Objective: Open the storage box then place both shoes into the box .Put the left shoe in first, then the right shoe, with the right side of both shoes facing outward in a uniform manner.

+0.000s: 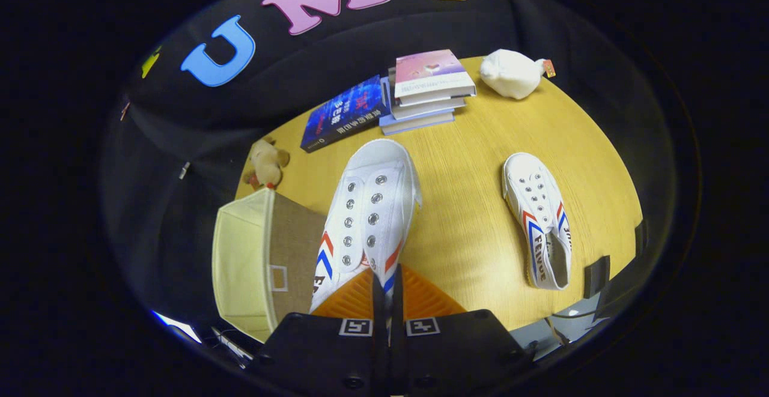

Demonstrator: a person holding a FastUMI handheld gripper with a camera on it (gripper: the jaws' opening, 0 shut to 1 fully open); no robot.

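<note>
We work over the table (468, 145), its wood top curving away to the booth wall. At its near left edge stands the box (264, 259), a fabric bin that looks open at the top, so we judge the opening step done and the first placing in hand.

The held shoe (366, 211) hangs just ahead of our gripper (387, 292), toe pointing to the far edge, beside the box's right wall and seemingly lifted above the tabletop. The fingers are clenched nearly together on the shoe's heel end, a thin part of it pinched between them. Whether this is the left shoe we cannot tell for sure from the eyelets and stripes.

The other shoe (541, 223) lies flat toward the right edge, well apart from the box and waiting its turn.

Next, we judge, the move calls for carrying the held shoe leftward over the box's rim, turning it so its right side faces outward, and lowering it in without knocking the soft wall.

At the far edge sit a stack of books (426, 87) and a single blue book (345, 115) leaning beside it, a white pouch (510, 72) to their right, and a small plush toy (264, 163) at the far left corner behind the box. None of these lies between shoe and box.
</note>
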